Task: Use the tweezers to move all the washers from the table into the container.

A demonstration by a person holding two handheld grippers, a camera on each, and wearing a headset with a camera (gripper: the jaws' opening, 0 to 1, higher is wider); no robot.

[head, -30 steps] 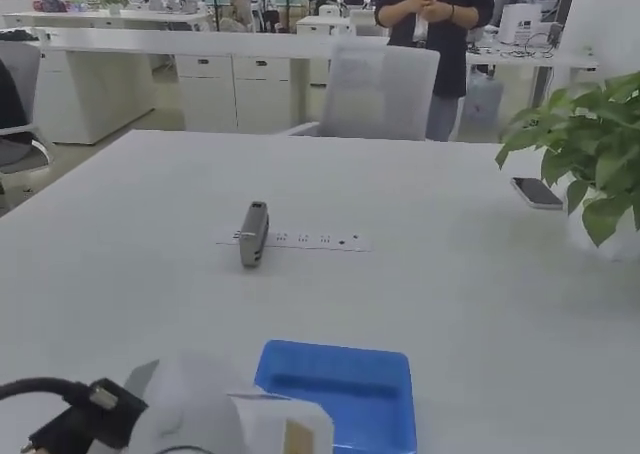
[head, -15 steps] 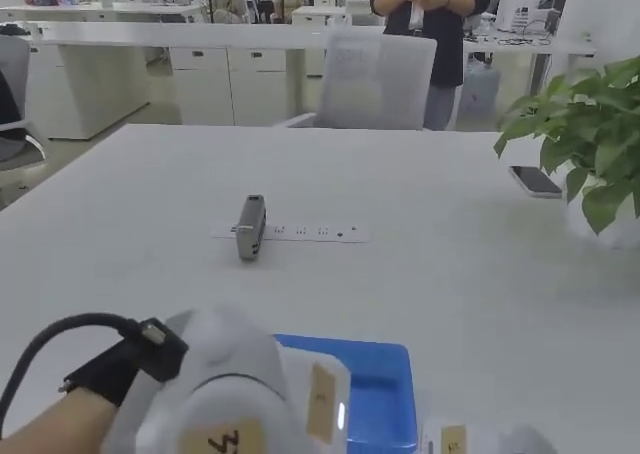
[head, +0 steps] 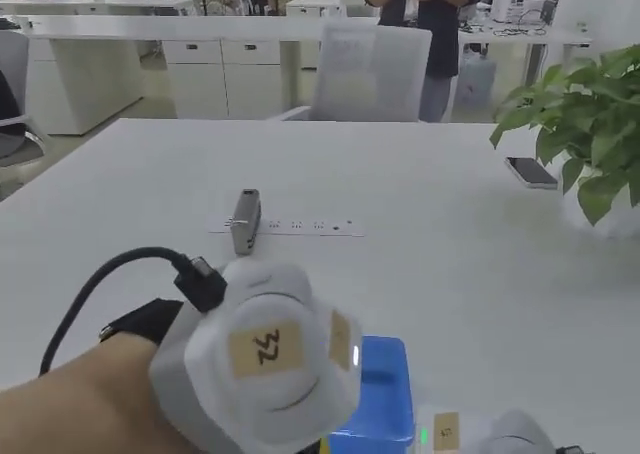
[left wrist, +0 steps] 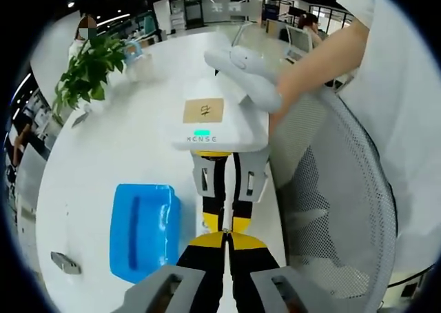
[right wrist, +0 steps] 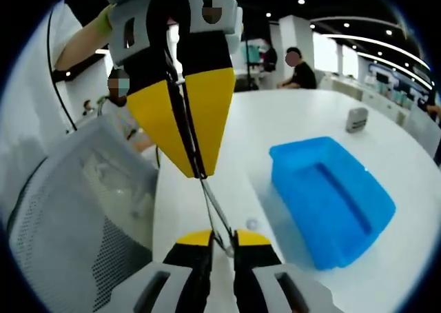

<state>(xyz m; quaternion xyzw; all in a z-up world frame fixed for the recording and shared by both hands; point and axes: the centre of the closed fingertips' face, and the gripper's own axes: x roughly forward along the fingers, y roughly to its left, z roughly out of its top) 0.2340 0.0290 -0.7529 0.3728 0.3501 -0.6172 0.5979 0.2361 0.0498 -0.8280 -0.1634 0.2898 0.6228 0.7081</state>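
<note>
Left gripper (left wrist: 224,237): jaws clenched on one end of the tweezers (right wrist: 212,204), which run rightward to the right gripper (right wrist: 222,240). The two are nose to nose over the near edge of the table (right wrist: 289,120).

Centre: one small pale ring, likely a washer (right wrist: 252,224), on the table just beside the container (right wrist: 310,196), on its near side.

Right jaws stand narrowly either side of the tweezers' other end. Can't tell if they pinch it or only bracket it.

Risks:
- If left lets go before right truly bites, the thin steel pivots or drops, maybe off the near edge.
- A grip too near the tips leaves no spring to squeeze.
- Washer is flat and close to the container wall, so a skewed tip could flick it away.
</note>
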